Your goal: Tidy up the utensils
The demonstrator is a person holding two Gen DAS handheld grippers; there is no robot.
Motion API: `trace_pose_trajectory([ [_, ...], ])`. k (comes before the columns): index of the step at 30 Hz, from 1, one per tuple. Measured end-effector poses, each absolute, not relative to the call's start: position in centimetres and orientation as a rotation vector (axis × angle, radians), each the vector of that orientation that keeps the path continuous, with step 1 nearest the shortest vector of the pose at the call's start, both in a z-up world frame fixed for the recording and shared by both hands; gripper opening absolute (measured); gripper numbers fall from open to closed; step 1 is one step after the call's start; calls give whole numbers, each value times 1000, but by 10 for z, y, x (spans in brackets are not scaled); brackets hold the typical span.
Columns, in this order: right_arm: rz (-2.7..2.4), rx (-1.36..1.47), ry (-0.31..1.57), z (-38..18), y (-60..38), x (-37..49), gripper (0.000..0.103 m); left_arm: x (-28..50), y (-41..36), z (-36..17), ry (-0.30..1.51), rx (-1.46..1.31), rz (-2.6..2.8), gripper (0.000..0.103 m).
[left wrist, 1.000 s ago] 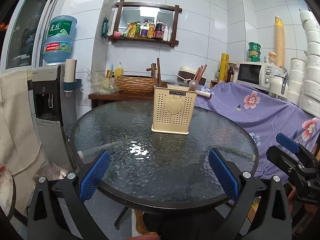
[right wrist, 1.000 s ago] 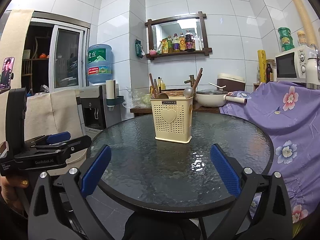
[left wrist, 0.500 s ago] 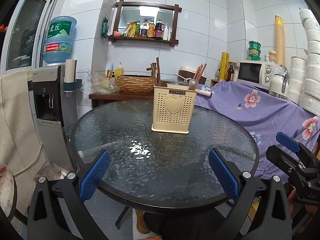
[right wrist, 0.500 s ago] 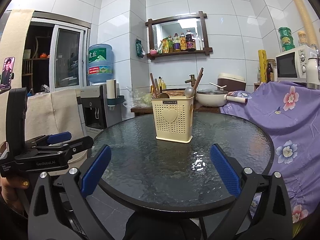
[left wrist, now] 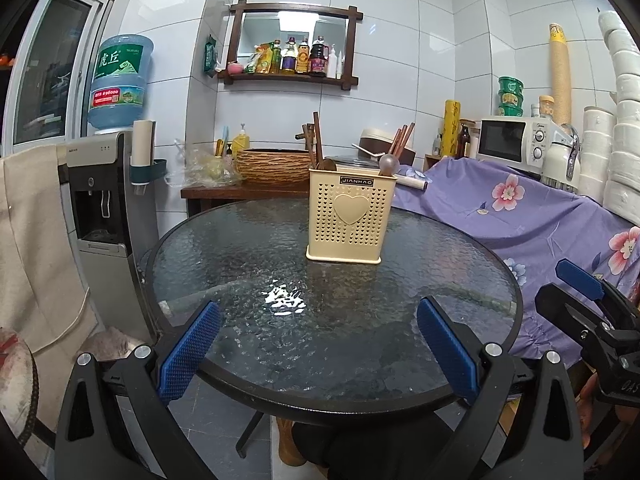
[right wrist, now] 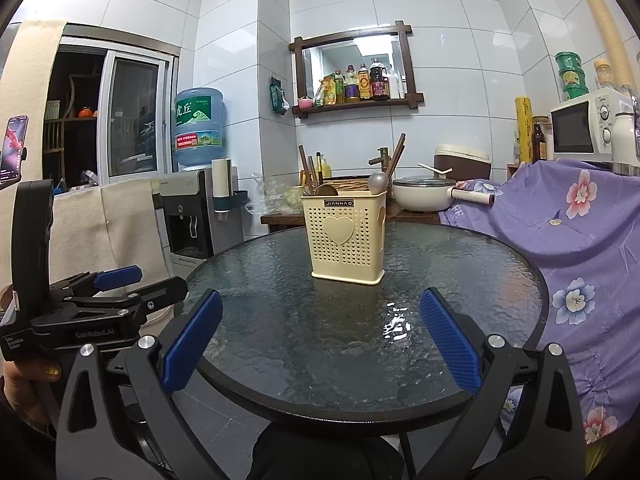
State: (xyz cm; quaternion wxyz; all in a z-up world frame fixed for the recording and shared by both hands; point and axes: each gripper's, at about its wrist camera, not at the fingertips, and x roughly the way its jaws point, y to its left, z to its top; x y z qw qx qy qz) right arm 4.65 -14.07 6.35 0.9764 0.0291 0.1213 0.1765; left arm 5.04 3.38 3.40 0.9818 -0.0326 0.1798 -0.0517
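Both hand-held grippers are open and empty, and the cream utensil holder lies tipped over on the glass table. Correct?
Not quite. The cream utensil holder stands upright on the glass table, as the left wrist view shows. Both hand-held grippers, left and right, are open and empty.

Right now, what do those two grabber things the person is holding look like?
Both are matte black plastic. The left gripper and the right gripper each have two fingers tipped with bumpy blue rubber pads and silver screws at the joints. From the side, the left one's body shows white "GenRobot.AI" lettering. One fingernail gripping it has glittery gold polish. No cables or sleeves show.
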Motion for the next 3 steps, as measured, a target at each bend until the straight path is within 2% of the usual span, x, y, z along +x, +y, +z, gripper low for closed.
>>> trace_pose_trajectory([
  [3,357,61,247,64,-141,47,97,50,33,34,364,-63,-102,97],
])
